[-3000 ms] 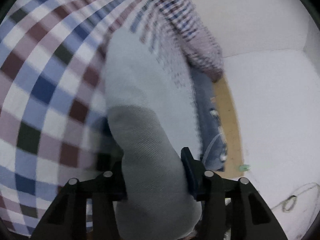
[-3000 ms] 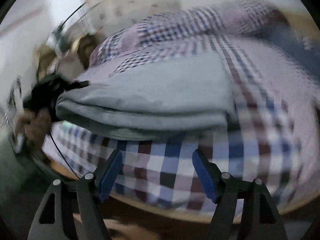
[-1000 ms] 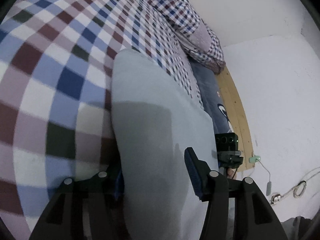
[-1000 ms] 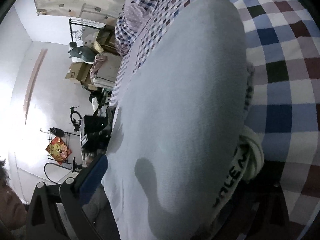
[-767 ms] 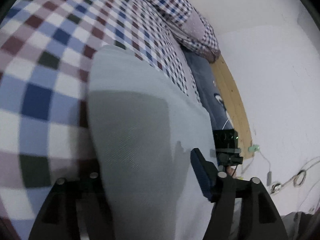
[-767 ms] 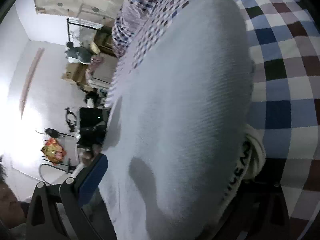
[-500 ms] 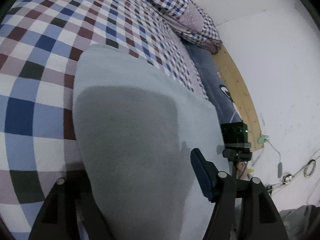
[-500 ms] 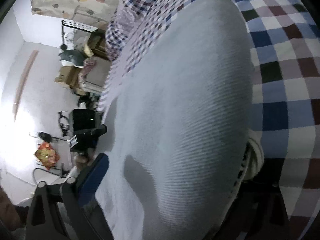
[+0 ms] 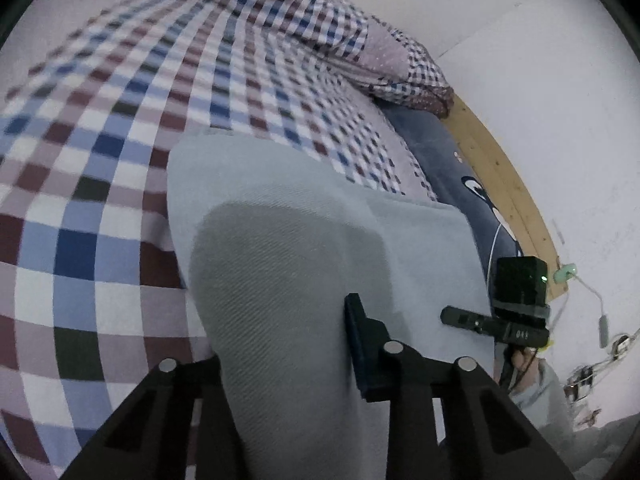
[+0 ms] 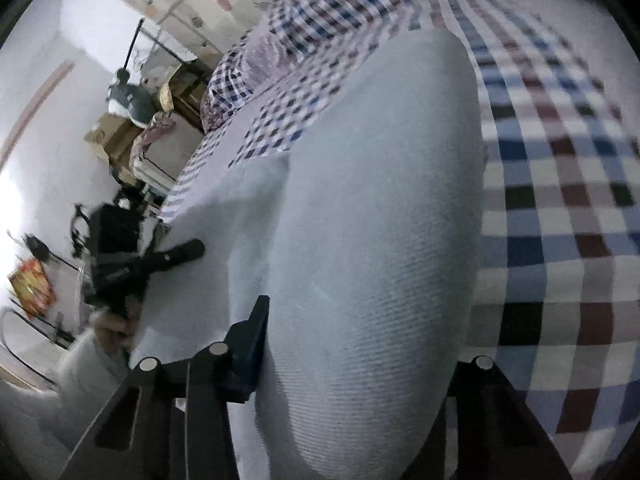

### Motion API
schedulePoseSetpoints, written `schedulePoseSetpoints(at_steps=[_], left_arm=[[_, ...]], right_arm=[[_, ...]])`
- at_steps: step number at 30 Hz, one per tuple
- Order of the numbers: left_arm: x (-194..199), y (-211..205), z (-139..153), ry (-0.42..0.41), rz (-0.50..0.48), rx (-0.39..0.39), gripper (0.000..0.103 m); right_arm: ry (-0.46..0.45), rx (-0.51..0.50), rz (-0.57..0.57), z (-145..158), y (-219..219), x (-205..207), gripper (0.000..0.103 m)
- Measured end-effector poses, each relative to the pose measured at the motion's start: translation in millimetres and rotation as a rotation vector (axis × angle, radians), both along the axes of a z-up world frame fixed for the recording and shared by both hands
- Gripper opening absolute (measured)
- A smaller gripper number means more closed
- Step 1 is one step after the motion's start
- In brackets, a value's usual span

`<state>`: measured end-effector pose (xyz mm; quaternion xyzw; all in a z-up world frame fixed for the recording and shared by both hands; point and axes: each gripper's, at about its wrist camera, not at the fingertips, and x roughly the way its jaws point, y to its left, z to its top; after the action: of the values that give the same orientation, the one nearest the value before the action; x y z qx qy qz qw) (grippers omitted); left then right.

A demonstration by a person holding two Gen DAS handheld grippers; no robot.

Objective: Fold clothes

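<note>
A pale grey folded garment (image 9: 300, 240) lies on the checked bedsheet (image 9: 80, 220). In the left wrist view my left gripper (image 9: 280, 356) is shut on a thick fold of it. Only the blue right pad (image 9: 358, 344) shows; cloth hides the other finger. In the right wrist view the same garment (image 10: 380, 200) bulges between the fingers of my right gripper (image 10: 360, 360), which is shut on its near edge. The right-hand finger there is covered by cloth. Each view shows the other gripper's black housing (image 9: 520, 288) (image 10: 116, 248) at the garment's opposite end.
Checked pillows (image 9: 400, 68) lie at the bed's head. A navy blanket (image 9: 448, 160) runs along the wooden bed frame (image 9: 504, 184) by the white wall. Boxes and a rack (image 10: 132, 132) stand beyond the bed's other side. A person's grey sleeve (image 10: 80, 360) shows.
Both grippers, open around the garment half a second ago, have closed on it. Both cameras have pulled back a little, so more bedsheet shows.
</note>
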<state>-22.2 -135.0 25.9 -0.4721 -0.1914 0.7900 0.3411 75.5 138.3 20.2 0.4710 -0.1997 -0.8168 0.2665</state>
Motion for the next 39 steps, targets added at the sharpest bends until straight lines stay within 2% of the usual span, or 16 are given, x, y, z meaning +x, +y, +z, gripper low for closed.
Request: schedulePoseSetpoints(at_steps=[7, 10, 15, 19, 24, 34, 39], left_arm=[[32, 5, 32, 0.112, 0.012, -0.028, 0.021], [49, 0, 42, 0.136, 0.024, -0.031, 0.02], [82, -23, 61, 0.186, 0.07, -0.062, 0.02], [99, -68, 83, 0.22, 0.118, -0.079, 0.02], [107, -139, 119, 0.273, 0.197, -0.102, 0.02], [112, -312, 200, 0.367, 0.347, -0.239, 0.02], [102, -395, 217, 0.373, 0.402, -0.318, 0.021]], right_arm=[[0.126, 0.085, -0.042, 31, -20, 36, 0.039], [0.173, 0.083, -0.05, 48, -28, 59, 0.038], [0.186, 0.043, -0.043, 67, -51, 89, 0.038], [0.2, 0.013, 0.009, 86, -88, 92, 0.038], [0.248, -0.031, 0.075, 118, -156, 85, 0.038], [0.315, -0.18, 0.211, 178, -345, 48, 0.038], [0.316, -0.208, 0.257, 189, -450, 31, 0.038]])
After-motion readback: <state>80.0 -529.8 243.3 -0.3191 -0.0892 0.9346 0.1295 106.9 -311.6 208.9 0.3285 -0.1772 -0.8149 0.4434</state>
